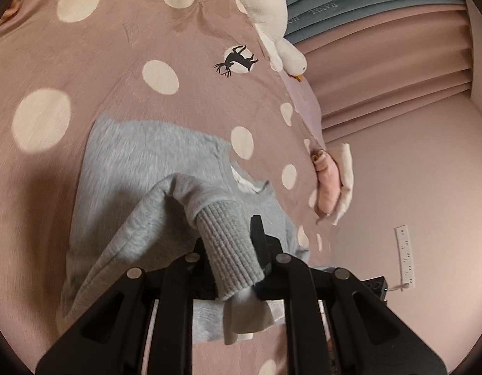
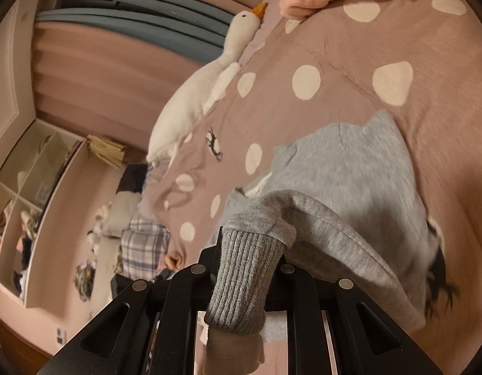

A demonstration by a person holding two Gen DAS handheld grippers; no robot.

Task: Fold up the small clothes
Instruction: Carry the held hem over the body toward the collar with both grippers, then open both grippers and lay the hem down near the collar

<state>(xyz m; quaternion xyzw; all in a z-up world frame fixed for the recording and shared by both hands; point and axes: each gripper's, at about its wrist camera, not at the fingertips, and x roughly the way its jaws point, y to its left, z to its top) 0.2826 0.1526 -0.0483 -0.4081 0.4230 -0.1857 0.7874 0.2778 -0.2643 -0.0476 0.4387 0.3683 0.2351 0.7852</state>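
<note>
On the left, the left gripper (image 1: 233,250) has its black fingers closed on the ribbed cuff of one sleeve (image 1: 228,250) of the small grey knit sweatshirt (image 1: 140,162), lifting that sleeve off the garment's body. The body lies flat on the bed's dusty-pink cover with cream polka dots (image 1: 84,62), which carries a small black deer print (image 1: 236,59). Further right along the bed's edge lies a long white plush goose with an orange beak (image 1: 272,15), and lower down a folded pink and cream stack of cloth (image 1: 333,181). Beyond hang pleated pink curtains (image 1: 381,62), with a white power strip (image 1: 405,256) on the pale wall.

The right gripper (image 2: 241,262) likewise clamps the other ribbed cuff (image 2: 244,278), raised above the sweatshirt. An open white shelf unit (image 2: 28,187) stands far left in its view.
</note>
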